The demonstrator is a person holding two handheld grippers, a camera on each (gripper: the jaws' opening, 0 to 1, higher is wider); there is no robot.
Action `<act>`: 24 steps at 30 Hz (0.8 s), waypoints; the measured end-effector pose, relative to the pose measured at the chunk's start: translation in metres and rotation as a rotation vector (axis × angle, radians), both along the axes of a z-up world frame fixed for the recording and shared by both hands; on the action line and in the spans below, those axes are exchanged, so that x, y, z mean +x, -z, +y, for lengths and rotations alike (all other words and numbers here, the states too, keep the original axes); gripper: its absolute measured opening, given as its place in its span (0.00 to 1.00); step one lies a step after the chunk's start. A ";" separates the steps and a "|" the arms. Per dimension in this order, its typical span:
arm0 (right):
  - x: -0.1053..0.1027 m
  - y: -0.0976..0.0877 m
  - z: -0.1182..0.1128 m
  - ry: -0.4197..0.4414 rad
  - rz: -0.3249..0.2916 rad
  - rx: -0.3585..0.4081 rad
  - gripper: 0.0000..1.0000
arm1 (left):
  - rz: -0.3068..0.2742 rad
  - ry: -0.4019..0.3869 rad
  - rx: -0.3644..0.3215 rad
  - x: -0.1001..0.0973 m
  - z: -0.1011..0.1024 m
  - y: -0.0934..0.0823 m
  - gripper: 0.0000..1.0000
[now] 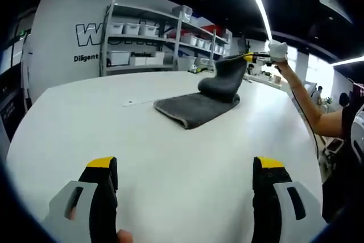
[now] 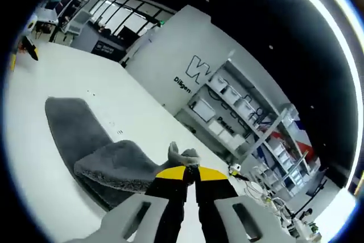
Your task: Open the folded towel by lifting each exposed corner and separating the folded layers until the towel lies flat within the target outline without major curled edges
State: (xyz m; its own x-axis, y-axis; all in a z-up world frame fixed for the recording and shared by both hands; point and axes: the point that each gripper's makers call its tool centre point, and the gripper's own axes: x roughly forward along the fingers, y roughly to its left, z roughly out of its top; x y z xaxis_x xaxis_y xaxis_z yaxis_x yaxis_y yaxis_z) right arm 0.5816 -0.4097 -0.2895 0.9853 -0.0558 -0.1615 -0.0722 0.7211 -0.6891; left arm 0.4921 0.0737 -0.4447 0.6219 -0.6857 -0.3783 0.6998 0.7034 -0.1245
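Left gripper (image 1: 185, 169): I had its jaws spread wide above the bare white table (image 1: 85, 118) | right gripper (image 2: 190, 176): jaws pinched a corner of the grey towel (image 1: 199, 106), lifted off the table | towel: lower layer lay mid-table, shelving (image 1: 142, 38) behind.

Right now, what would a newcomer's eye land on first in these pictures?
The dark grey towel on the white table, one corner pulled up by the right gripper, whose yellow-tipped jaws are shut on it. Nearer, the left gripper hangs open over bare tabletop. Behind stands a shelving rack of bins.
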 end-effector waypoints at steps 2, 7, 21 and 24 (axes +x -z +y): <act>0.003 0.000 -0.012 0.019 0.008 -0.010 0.02 | 0.003 -0.002 0.002 0.000 0.000 0.001 0.97; 0.009 0.001 -0.048 0.087 0.030 -0.029 0.02 | 0.012 -0.003 0.012 0.002 0.001 0.005 0.97; 0.022 0.012 -0.138 0.240 0.037 -0.083 0.01 | 0.034 -0.008 0.022 0.003 0.002 0.013 0.97; 0.031 0.024 -0.159 0.264 0.064 -0.088 0.01 | 0.036 -0.011 0.023 0.004 0.003 0.014 0.97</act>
State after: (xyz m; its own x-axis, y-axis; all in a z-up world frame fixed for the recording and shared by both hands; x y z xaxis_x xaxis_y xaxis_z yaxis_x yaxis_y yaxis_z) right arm 0.6122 -0.5690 -0.3137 0.9228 -0.3255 -0.2064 0.0645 0.6585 -0.7498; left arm 0.4960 0.0769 -0.4585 0.6148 -0.6698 -0.4163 0.6873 0.7139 -0.1336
